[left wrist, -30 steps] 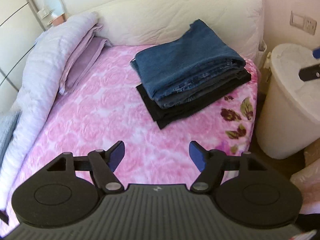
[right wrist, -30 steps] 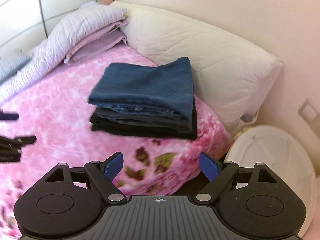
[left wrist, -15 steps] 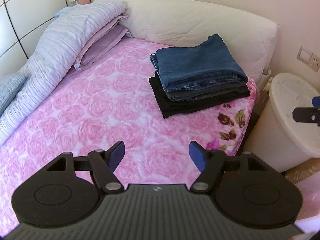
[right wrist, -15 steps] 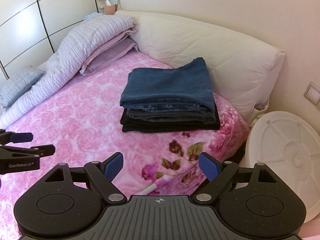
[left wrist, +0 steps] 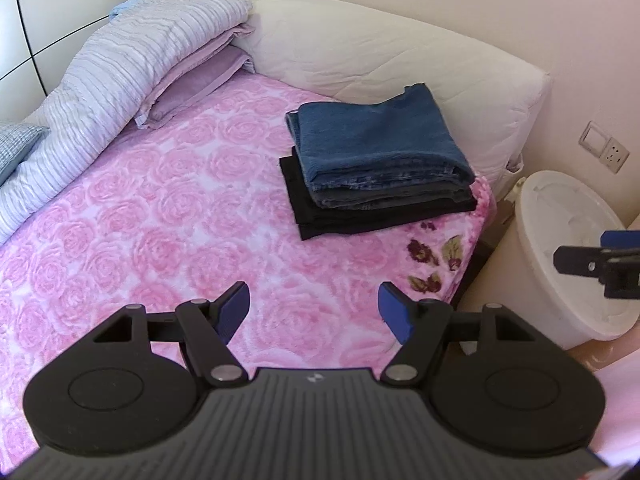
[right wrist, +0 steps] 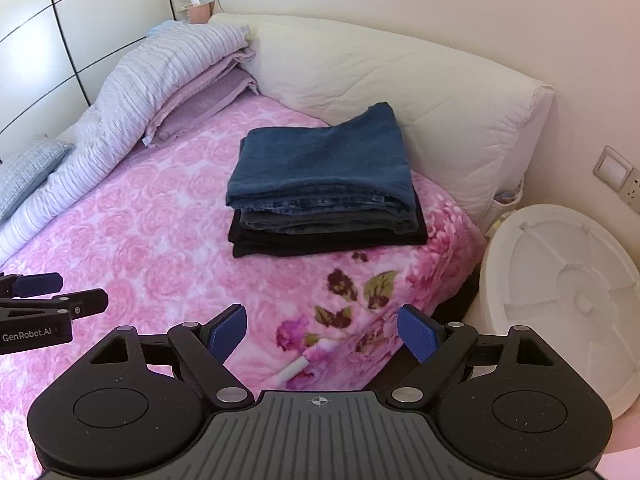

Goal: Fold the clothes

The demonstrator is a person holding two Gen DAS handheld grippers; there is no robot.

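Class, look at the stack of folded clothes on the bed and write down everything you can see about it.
The stack of folded clothes has three layers: a dark blue piece on top, faded blue denim with visible seams in the middle, and a black piece at the bottom that sticks out a little past the others. All lie flat and neatly squared. The stack rests on the pink rose-patterned blanket near the bed's corner, just in front of the cream headboard cushion. Neither gripper touches it.
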